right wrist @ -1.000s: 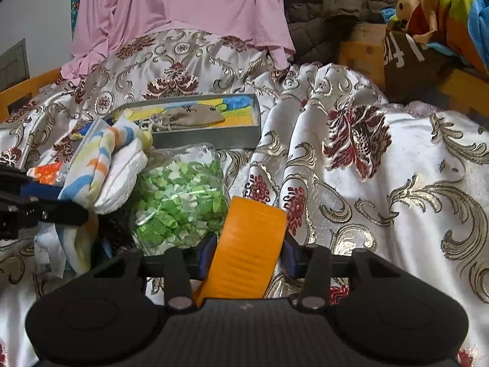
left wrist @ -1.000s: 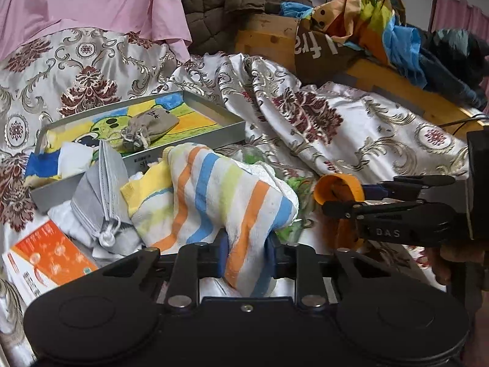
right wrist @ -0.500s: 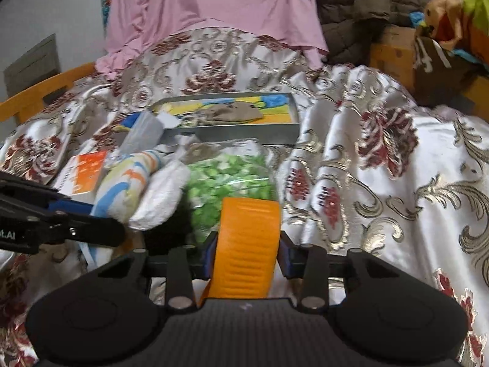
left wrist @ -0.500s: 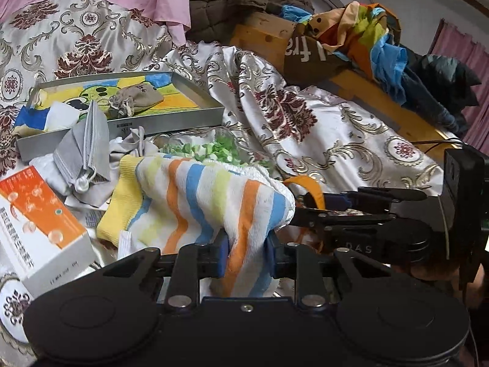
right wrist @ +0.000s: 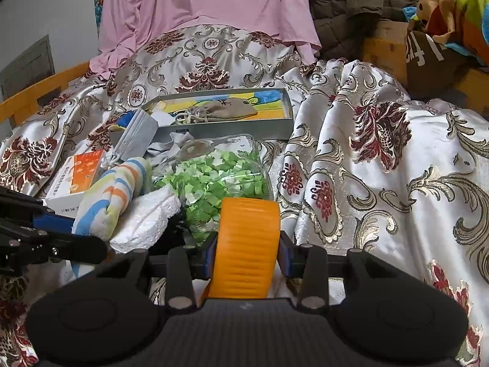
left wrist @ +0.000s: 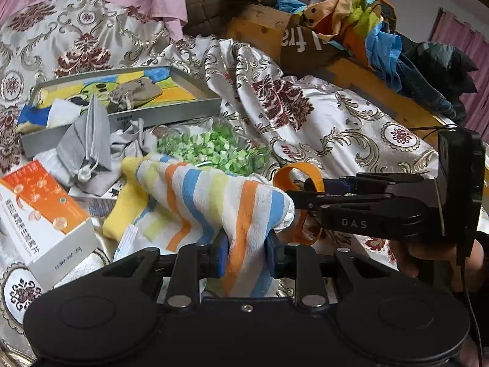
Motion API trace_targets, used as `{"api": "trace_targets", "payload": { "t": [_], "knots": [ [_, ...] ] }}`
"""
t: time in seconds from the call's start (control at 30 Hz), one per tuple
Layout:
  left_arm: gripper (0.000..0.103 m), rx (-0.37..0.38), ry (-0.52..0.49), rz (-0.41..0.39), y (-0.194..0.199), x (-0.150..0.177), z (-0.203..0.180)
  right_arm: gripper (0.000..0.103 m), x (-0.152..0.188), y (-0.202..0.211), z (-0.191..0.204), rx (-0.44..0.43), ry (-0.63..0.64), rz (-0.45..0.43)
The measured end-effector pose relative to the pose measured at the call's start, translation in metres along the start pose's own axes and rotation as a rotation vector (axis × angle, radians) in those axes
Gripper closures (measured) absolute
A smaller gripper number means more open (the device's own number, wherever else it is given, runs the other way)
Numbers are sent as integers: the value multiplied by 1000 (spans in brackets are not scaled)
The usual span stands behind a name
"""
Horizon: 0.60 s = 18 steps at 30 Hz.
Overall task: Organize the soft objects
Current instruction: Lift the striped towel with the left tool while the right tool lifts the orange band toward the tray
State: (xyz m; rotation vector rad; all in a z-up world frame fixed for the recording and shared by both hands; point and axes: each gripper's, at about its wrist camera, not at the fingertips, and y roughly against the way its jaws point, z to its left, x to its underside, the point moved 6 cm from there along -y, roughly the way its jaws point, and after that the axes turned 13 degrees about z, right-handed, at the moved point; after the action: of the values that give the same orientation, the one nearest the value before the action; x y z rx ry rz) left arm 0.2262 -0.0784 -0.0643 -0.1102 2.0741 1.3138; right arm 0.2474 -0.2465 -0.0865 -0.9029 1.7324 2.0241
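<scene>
**On the bed: towel and orange band both held**

Left wrist view: left gripper (left wrist: 246, 255) is clamped on a fold of the striped towel (left wrist: 211, 195), which drapes forward over the clutter. Just beyond it lies a clear bag of green bits (left wrist: 211, 150). Behind that sits a grey tray (left wrist: 165, 114) with a tan pouch (left wrist: 137, 93) inside. A grey drawstring bag (left wrist: 88, 140) leans against the tray's front wall. An orange-and-white box (left wrist: 45, 214) lies at far left. The right gripper (left wrist: 293, 197) shows side-on here, jaws closed on a looped orange band (left wrist: 298, 172), with the person's hand (left wrist: 440, 257) behind it.

Right wrist view: the band (right wrist: 247, 244) fills the gap between the pinched jaws of the right gripper (right wrist: 246, 252), its ribbed face visible, which the other view does not show. The towel (right wrist: 122, 195) appears rolled, with a white underside. The left gripper (right wrist: 91, 247) enters from the left edge; only its side shows. The patterned bedspread (right wrist: 382, 183) spreads wide to the right. Pink cloth (right wrist: 207, 0) hangs at the back.
</scene>
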Motion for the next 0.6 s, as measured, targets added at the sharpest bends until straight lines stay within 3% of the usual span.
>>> {"api": "trace_targets", "payload": {
  "t": [0.37, 0.6],
  "knots": [
    [77, -7, -22, 10, 2, 3, -10, 61, -4, 17, -8, 6, -39, -59],
    [77, -24, -2, 26, -5, 6, -7, 61, -10, 43, -6, -87, -44, -164]
  ]
}}
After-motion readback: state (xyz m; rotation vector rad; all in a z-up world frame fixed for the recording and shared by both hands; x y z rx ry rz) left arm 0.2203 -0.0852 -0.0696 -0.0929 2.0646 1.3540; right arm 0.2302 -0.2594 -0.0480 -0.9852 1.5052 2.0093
